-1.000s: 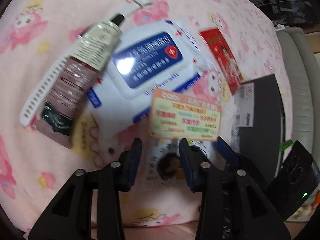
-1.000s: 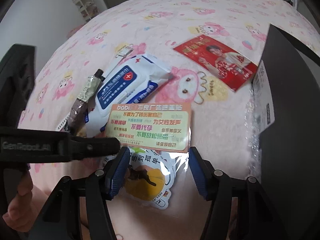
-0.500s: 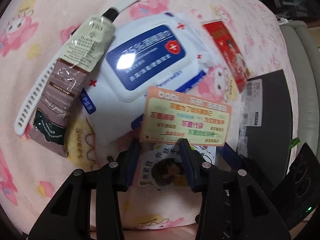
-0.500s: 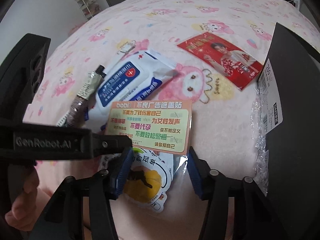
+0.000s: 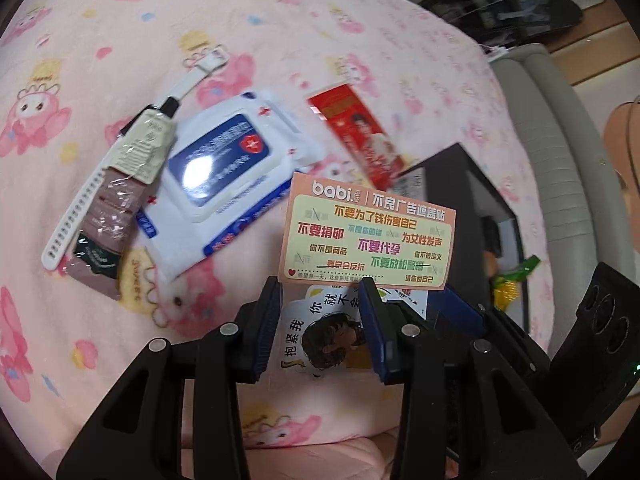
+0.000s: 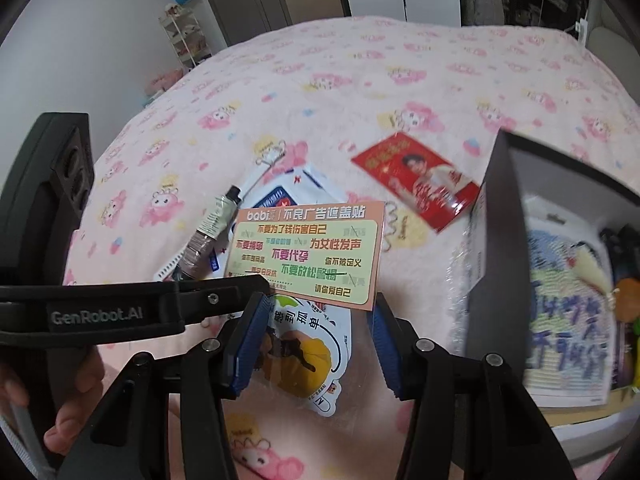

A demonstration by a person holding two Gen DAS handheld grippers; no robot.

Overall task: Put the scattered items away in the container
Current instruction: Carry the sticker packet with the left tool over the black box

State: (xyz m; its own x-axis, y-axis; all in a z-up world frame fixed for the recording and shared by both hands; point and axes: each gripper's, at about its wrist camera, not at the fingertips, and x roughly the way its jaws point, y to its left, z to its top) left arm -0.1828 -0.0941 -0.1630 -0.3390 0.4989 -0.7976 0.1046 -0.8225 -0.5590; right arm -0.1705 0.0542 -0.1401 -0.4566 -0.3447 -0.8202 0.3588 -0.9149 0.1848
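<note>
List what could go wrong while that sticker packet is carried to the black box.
1. The clear plastic sticker packet with the orange card appears lifted, seemingly pinched across its width by the right tool. The floppy film could buckle and slip out.
2. The left tool crowds the same packet, so the tools could bump or tug it.
3. The black rectangular box has a tall wall beside the packet. A low carry could snag there.

- Pink blanket (image 5: 280,40) showing pink cartoon animals.
- White wipes pack (image 5: 224,184) bearing a blue label.
- Red envelope (image 6: 416,176) lying beside it.
- Peach sticker sheet (image 5: 366,236) displaying a pale green panel.
</note>
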